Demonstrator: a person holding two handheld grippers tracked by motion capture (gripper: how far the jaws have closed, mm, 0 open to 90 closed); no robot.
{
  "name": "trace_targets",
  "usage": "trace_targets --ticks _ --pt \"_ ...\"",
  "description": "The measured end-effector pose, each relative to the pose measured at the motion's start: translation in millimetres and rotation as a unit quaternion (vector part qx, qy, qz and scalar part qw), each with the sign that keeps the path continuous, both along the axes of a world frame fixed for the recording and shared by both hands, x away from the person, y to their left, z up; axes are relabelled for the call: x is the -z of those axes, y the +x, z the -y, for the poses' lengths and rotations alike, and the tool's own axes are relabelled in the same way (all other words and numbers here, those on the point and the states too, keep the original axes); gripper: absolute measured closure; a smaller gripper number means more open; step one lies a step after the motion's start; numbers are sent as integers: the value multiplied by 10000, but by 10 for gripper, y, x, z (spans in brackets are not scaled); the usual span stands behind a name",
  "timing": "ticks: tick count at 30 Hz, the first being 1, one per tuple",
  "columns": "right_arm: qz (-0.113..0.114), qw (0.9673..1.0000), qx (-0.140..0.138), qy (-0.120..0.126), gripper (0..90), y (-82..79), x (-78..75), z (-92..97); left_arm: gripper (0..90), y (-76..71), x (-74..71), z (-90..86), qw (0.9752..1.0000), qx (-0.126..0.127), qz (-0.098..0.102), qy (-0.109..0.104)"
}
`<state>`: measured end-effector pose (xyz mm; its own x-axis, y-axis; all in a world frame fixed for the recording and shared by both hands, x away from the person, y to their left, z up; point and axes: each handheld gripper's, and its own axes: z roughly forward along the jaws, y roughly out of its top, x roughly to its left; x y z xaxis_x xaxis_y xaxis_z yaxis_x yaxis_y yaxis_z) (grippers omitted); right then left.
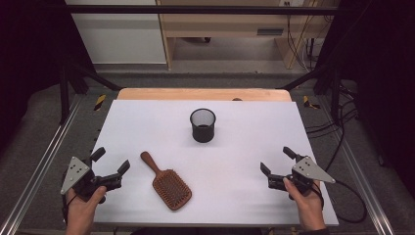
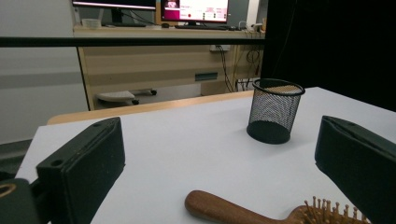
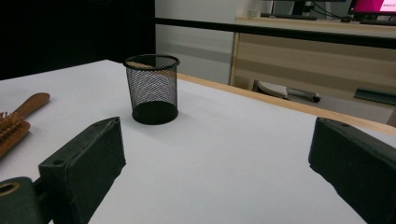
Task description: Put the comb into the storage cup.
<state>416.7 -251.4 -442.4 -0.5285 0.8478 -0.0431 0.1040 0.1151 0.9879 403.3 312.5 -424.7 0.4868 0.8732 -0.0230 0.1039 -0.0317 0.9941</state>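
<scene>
A wooden paddle hairbrush [image 1: 167, 182] lies bristles up on the white table [image 1: 244, 147], handle pointing to the far left. A black mesh cup [image 1: 202, 125] stands upright near the table's middle back. My left gripper [image 1: 111, 161] rests at the front left, open, with nothing between its jaws; the brush lies just to its right. In the left gripper view the brush handle [image 2: 219, 210] lies low between the jaws and the cup [image 2: 275, 111] stands beyond. My right gripper [image 1: 277, 160] sits open at the front right. Its view shows the cup [image 3: 152, 88] and the brush [image 3: 21, 119] at the left.
A wooden strip [image 1: 203, 94] edges the table's far side. Metal rails [image 1: 44, 161] run along both sides, with cables [image 1: 342, 127] on the floor at the right. A wooden desk [image 1: 230, 24] stands behind the table.
</scene>
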Motion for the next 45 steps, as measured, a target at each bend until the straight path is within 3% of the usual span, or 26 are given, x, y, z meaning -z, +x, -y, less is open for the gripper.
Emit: trace_targets --ticks 4,8,10,12,17,18,20,22,25,30,34,35,36,37,39,45 --pt "-18 10000 -8 -35 36 -4 3 -16 36 6 21 71 9996 129 -148 181" --pt "-47 10000 18 -43 36 -1 8 -20 43 10 26 85 9994 171 -258 174" --pt "-53 10000 23 -48 36 1 11 -21 43 22 22 106 9990 206 -287 270" --pt "-58 10000 14 -78 36 2 18 -26 57 44 -4 157 9989 134 -334 303" --pt "-76 9999 -10 -100 36 19 27 -58 146 184 -14 368 9963 351 -572 540" --pt "-51 9999 -60 -126 36 6 21 -75 214 234 -8 412 9953 419 -659 579" --pt "-47 9999 -77 -136 36 0 20 -80 243 305 -16 465 9933 513 -782 672" --pt "-27 9998 -99 -152 36 -12 16 -90 343 374 -28 522 9920 689 -791 695" --pt "-12 9999 -108 -134 36 -13 12 -92 436 470 -41 607 9884 853 -818 956" --pt "-10 9999 -106 -117 36 -17 9 -91 594 593 -66 681 9855 905 -879 1139" --pt "-3 9999 -119 -126 36 -13 9 -96 729 688 -72 704 9808 1007 -1015 1327" --pt "-8 9999 -115 -126 36 -12 10 -97 803 711 -67 707 9793 1038 -1059 1374" --pt "-8 9999 -115 -126 36 -12 10 -97 803 731 -59 707 9781 1072 -1094 1411" --pt "-7 9999 -115 -127 36 -12 10 -96 900 751 -51 707 9758 1146 -1144 1469" --pt "-8 9999 -114 -128 36 -13 10 -96 900 782 -37 712 9727 1157 -1218 1600" --pt "1 9998 -129 -136 36 -14 10 -106 900 876 37 710 9691 1121 -1463 1640"
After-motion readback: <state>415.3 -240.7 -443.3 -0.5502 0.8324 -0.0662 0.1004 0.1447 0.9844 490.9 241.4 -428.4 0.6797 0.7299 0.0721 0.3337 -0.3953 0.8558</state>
